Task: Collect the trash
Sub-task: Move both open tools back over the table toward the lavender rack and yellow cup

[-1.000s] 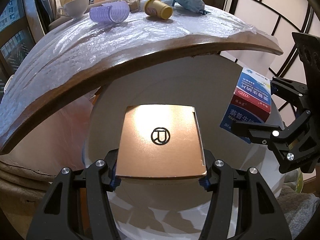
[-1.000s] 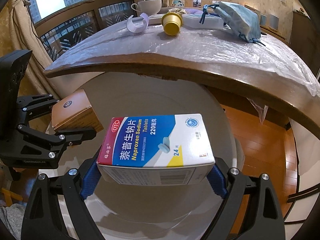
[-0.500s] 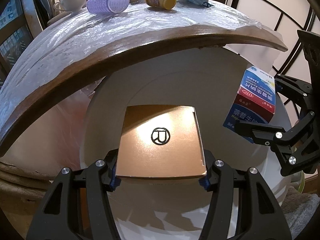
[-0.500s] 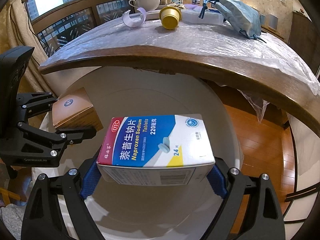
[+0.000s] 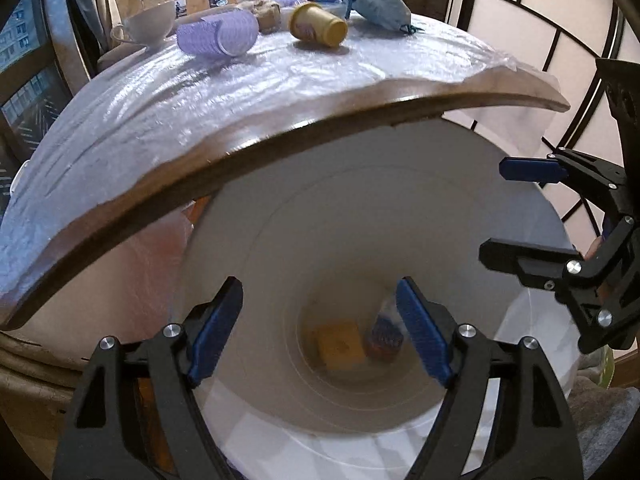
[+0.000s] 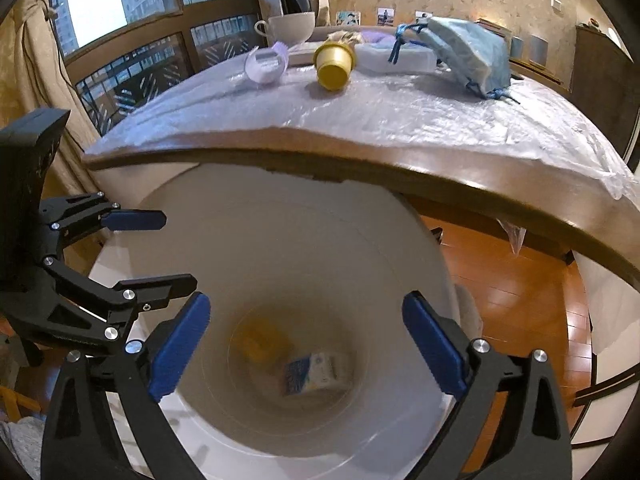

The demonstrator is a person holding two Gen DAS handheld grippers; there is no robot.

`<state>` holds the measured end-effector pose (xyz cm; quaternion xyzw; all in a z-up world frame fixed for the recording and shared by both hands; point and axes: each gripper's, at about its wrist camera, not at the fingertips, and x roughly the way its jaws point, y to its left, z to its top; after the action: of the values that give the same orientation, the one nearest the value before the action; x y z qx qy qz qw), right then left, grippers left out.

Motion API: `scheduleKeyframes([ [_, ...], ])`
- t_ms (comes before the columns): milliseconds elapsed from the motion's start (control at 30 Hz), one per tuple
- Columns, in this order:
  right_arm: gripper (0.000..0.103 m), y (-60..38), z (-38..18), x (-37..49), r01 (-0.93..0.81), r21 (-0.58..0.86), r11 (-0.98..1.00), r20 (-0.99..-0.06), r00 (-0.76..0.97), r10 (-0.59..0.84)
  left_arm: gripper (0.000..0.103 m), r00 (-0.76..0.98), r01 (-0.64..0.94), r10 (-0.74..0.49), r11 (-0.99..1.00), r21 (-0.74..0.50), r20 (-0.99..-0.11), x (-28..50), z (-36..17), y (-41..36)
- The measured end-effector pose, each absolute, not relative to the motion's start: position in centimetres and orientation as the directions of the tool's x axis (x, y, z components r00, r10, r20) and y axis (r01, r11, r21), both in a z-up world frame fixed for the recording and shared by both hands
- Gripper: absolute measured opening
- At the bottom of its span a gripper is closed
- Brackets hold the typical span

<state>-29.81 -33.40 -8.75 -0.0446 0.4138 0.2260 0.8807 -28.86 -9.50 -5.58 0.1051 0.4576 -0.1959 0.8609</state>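
Writing: none was legible; both boxes blurred.
Boxes in white bin (image 5: 532, 340): two, brown box (image 5: 340, 345) and medicine box (image 6: 314, 372).
Left gripper (image 5: 320, 320): jaws just opened, released, empty.
Right gripper (image 6: 304, 332): likewise.

No legible text in either view. Medicine box (image 6: 314, 372) at bottom of white bin (image 6: 280, 216): blue-and-white print blurred, unreadable. Brown box (image 5: 340, 344) beside it: no mark discernible. Yellow cup (image 5: 318, 30) on table (image 5: 280, 136): label too small to read.
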Motion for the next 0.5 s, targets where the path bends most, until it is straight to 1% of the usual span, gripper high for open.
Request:
scheduleKeyframes([
  [233, 0.095, -34.6, -7.0, -29.7, -0.412, 0.141, 0.9, -0.707, 0.595, 0.383, 0.08, 0.526, 0.434, -0.256, 0.901, -0.004, -0.811, -29.0, -4.2, -9.6],
  [433, 0.096, -35.7, -3.8, -29.8, -0.393, 0.145, 0.908, -0.637, 0.666, 0.389, 0.08, 0.587, 0.451, -0.28, 0.892, 0.019, -0.759, -29.7, -1.5, -9.5],
  [500, 0.099, -36.0, -2.6, -29.4, -0.38, 0.137, 0.915, -0.607, 0.697, 0.381, 0.088, 0.626, 0.451, -0.282, 0.891, 0.042, -0.727, -29.9, -0.2, -9.3],
])
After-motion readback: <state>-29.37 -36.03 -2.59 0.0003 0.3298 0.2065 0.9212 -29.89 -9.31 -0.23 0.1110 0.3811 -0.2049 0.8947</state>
